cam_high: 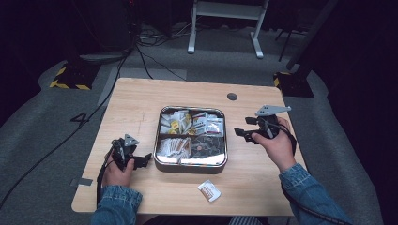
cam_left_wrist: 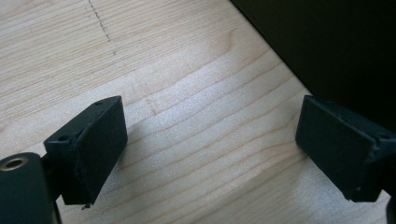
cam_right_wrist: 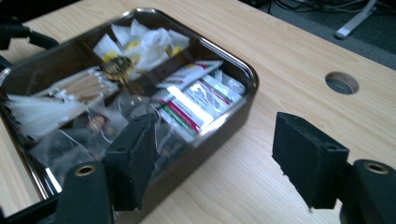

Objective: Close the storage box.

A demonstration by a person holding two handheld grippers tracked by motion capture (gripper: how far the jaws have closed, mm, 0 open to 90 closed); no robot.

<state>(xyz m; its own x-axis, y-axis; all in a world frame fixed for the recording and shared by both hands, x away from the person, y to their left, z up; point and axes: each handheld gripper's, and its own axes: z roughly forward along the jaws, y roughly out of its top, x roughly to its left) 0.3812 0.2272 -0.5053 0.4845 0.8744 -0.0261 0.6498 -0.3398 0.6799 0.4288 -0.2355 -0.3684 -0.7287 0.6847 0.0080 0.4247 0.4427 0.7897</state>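
A square metal tin (cam_high: 191, 168) stands mid-table, split into compartments that hold several sachets (cam_high: 206, 124) and wrapped sticks (cam_high: 172, 146). My left gripper (cam_high: 144, 159) rests low on the table just left of the tin, pointing toward it. Its jaws are open over bare wood (cam_left_wrist: 210, 149), with a dark surface (cam_left_wrist: 336, 46) just beyond them. My right gripper (cam_high: 239, 133) hovers to the right of the tin, open with nothing between its fingers. In the right gripper view its jaws (cam_right_wrist: 219, 158) frame the tin's near corner (cam_right_wrist: 243, 70) and the red-and-white sachets (cam_right_wrist: 191, 100).
A single white-and-brown packet (cam_high: 209, 190) lies on the table near the front edge, in front of the tin. A round cable hole (cam_high: 232, 96) sits in the tabletop behind the tin, also visible as the hole (cam_right_wrist: 342, 82). Cables and a stand's feet (cam_high: 225, 47) lie on the floor beyond.
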